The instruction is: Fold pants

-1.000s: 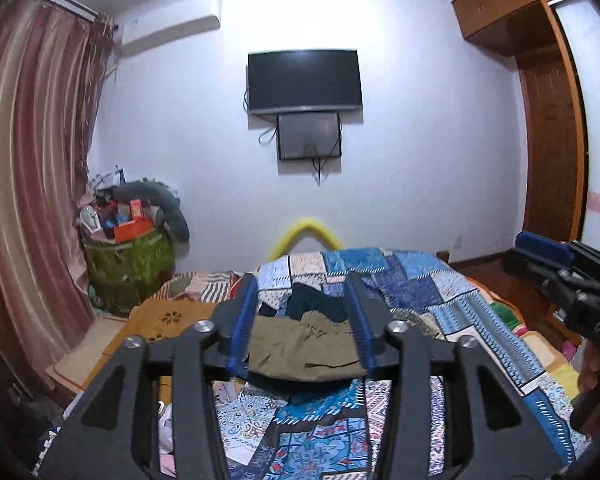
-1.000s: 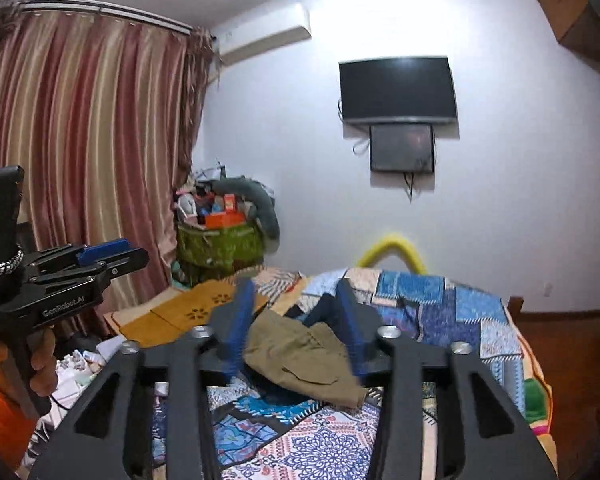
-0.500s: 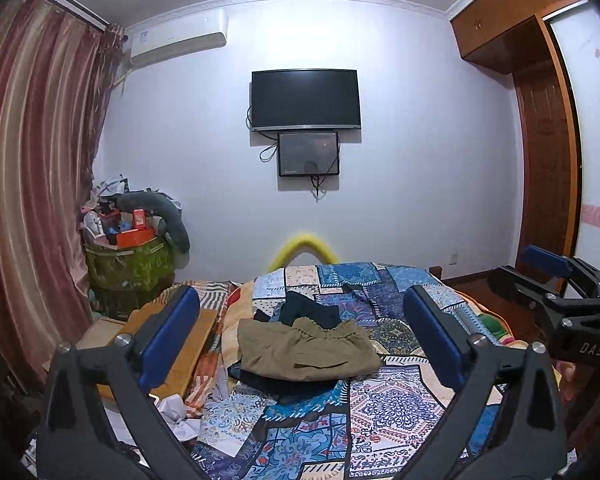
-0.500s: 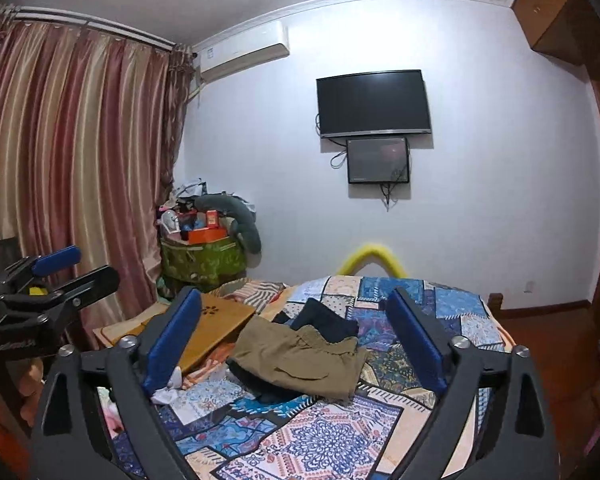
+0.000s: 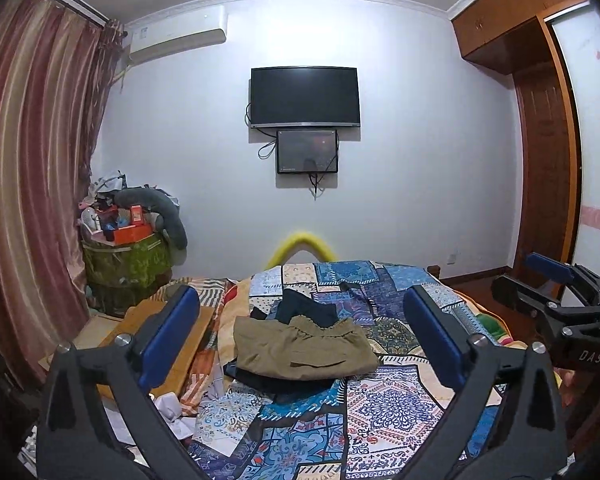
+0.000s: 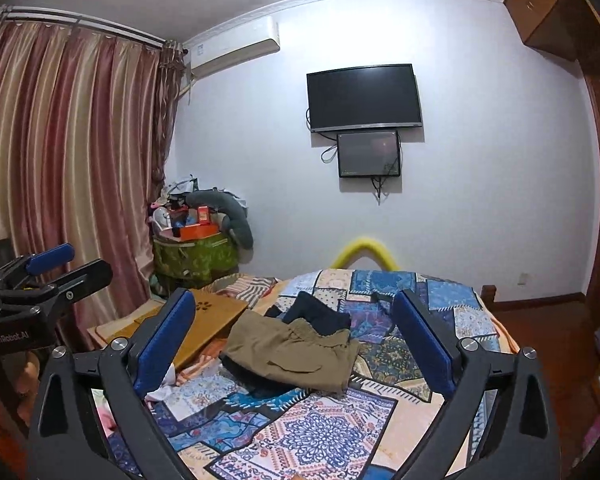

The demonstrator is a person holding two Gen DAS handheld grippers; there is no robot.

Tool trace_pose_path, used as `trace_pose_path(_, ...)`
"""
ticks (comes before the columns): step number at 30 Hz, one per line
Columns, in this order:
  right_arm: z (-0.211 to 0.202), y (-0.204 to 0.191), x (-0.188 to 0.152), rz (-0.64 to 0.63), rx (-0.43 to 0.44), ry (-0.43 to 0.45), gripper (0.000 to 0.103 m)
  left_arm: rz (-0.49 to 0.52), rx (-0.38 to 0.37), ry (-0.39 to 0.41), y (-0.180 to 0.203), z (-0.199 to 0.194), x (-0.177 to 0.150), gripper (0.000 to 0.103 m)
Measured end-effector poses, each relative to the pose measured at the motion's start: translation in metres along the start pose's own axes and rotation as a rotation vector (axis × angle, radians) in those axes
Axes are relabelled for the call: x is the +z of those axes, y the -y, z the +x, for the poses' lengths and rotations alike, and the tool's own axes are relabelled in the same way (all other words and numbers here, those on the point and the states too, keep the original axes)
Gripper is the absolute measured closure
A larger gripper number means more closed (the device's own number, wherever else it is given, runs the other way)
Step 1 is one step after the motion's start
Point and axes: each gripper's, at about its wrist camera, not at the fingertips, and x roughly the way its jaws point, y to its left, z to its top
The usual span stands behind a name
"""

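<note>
A patchwork bedspread (image 5: 384, 404) in blue covers the bed. On the white wall hang a dark television (image 5: 305, 97), a smaller screen (image 5: 307, 151) just below it, and an air conditioner (image 5: 178, 40). Striped curtains (image 5: 32, 184) hang at the left beside a green basket (image 5: 128, 268) piled with clutter. A wooden wardrobe (image 5: 540, 128) stands at the right.

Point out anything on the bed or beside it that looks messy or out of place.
The khaki pants lie folded but askew on a heap of dark clothes that pokes out behind and beneath them. Crumpled white paper or cloth lies beside the patchwork bedspread. Nothing looks damaged or spilled.
</note>
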Motion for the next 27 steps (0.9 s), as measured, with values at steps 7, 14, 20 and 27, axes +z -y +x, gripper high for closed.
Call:
trace_pose_path(7, 0.001, 0.001, -0.002, -0.005, -0.007, -0.014, 0.003, 0.006, 0.004, -0.016, -0.002, 0.009, -0.004, 0.0)
trace_pose_path(14, 0.0, 0.0, 0.0, -0.004, -0.016, -0.024, 0.002, 0.004, 0.002, -0.03, -0.001, 0.017, -0.008, 0.0)
trace_pose_path(20, 0.001, 0.001, 0.001, -0.002, -0.022, -0.03, 0.001, -0.002, -0.005, -0.033, -0.002, 0.02, -0.01, 0.0)
trace_pose_path(27, 0.002, 0.0, 0.001, -0.006, -0.025, -0.037, 0.001, -0.014, -0.01, -0.043, -0.003, 0.023, -0.012, 0.0)
